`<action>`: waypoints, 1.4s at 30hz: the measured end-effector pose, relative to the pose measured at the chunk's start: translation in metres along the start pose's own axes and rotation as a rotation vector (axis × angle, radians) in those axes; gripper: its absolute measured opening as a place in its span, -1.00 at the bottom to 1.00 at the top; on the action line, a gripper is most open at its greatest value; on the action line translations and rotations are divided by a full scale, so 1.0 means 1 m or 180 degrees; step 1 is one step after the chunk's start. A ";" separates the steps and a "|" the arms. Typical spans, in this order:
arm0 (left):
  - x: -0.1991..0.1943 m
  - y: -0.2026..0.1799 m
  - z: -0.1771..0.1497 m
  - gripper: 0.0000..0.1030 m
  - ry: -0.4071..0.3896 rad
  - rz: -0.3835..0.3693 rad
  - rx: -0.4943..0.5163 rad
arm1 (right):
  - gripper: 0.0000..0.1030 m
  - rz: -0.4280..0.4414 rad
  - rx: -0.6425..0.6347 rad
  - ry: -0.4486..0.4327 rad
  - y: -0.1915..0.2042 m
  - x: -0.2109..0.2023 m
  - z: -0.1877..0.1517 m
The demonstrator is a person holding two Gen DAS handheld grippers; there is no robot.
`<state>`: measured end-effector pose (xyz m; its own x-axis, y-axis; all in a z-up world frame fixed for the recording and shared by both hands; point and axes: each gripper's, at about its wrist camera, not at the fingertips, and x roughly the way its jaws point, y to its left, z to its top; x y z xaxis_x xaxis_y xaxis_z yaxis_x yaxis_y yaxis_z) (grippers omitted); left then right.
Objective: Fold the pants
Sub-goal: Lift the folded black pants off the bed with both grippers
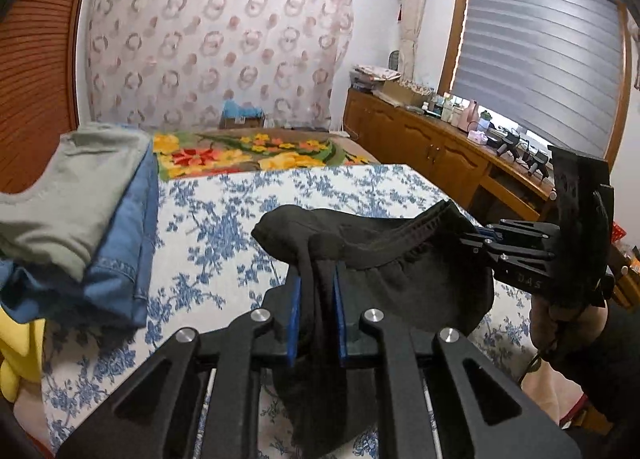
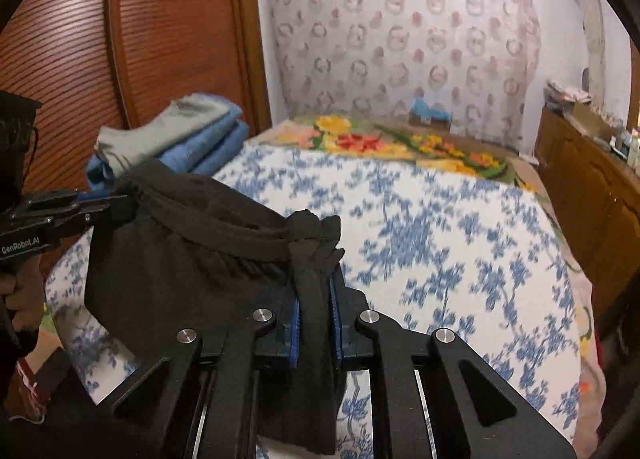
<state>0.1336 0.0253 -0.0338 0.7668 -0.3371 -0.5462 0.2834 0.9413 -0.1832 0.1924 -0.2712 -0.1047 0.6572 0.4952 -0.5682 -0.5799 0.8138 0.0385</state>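
1. The black pants (image 1: 372, 255) are pinched at the waistband by the left gripper (image 1: 316, 291) and the right gripper (image 2: 314, 299), above the near bed (image 2: 440, 243).
2. Both pinches should be kept firm and level.
3. The far-left folded stack (image 1: 80, 195) should be avoided.

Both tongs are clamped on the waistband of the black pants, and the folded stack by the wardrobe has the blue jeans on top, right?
Not quite: the grey garment tops the stack, with the blue jeans under it, as the left wrist view shows. Both the left tongs and right tongs are clamped on the waistband of the black pants.
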 end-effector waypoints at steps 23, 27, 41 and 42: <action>-0.005 0.018 0.049 -0.78 -0.0199 0.0184 0.0005 | -0.83 0.0097 -0.0308 -0.0301 0.005 0.003 0.073; -0.008 0.024 0.062 -0.78 -0.0242 0.0222 0.0013 | -0.83 0.0140 -0.0369 -0.0343 0.008 0.006 0.093; -0.027 0.071 0.092 -0.77 -0.0420 0.0455 -0.0083 | -0.83 0.0357 -0.0632 -0.0492 0.032 0.034 0.155; -0.028 0.074 0.093 -0.77 -0.0428 0.0479 -0.0091 | -0.83 0.0368 -0.0651 -0.0497 0.034 0.037 0.158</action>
<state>0.1870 0.1033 0.0441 0.8699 -0.1898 -0.4553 0.1448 0.9806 -0.1322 0.2736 -0.1769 0.0057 0.6381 0.6350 -0.4355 -0.7300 0.6787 -0.0798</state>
